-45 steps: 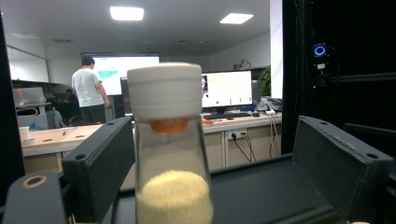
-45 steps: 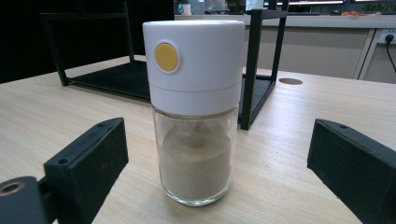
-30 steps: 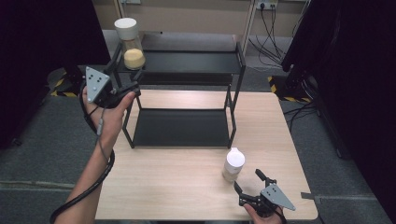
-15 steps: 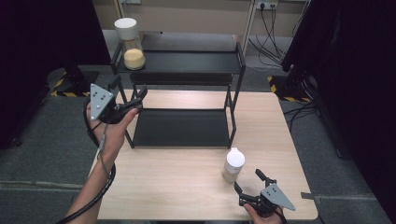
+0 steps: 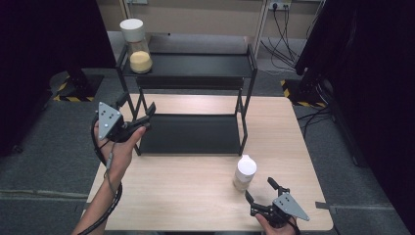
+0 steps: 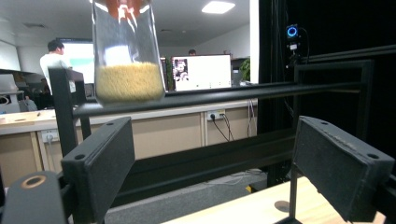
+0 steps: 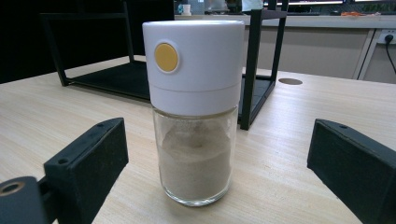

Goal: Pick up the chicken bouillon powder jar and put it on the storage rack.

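the right tongs (image 5: 258, 192) are sitting spread wide on the near right of the table (image 5: 186, 196), jaws lined up either side of the white-capped spice jar (image 7: 194, 112) standing upright just beyond them, not touching it, looking ready to close in. the left tongs (image 5: 138, 112) are hanging released and empty by the rack's (image 5: 195, 78) left post, below the jar of yellow grains (image 5: 136, 46) on the top shelf.
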### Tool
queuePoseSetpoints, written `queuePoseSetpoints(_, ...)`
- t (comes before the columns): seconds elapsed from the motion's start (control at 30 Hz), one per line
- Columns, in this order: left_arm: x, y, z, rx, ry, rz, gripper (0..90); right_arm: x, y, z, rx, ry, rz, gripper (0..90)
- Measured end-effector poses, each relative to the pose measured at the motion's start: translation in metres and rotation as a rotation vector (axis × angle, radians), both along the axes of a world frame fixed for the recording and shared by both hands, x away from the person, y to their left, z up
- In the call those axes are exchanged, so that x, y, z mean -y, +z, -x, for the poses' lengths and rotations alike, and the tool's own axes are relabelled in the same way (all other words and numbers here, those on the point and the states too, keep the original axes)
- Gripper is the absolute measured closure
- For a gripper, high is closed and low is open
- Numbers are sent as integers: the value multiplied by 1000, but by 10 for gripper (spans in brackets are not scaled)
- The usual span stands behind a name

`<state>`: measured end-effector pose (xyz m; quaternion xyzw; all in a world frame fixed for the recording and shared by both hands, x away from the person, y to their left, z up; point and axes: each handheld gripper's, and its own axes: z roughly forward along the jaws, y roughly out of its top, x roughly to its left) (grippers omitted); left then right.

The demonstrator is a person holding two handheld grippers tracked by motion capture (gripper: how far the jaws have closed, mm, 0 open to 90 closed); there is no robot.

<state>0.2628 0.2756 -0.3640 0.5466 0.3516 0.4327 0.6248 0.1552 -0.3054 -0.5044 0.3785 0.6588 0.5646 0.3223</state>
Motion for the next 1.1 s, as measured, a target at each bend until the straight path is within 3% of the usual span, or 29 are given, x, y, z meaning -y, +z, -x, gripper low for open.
queuePoseSetpoints(0.6,0,-41,17,-48,-13,-10,120,0,0,0,3,0,2,53)
queuePoseSetpoints(1.1,-2,-72,33,-91,-25,15,121,0,0,0,3,-1,2,52)
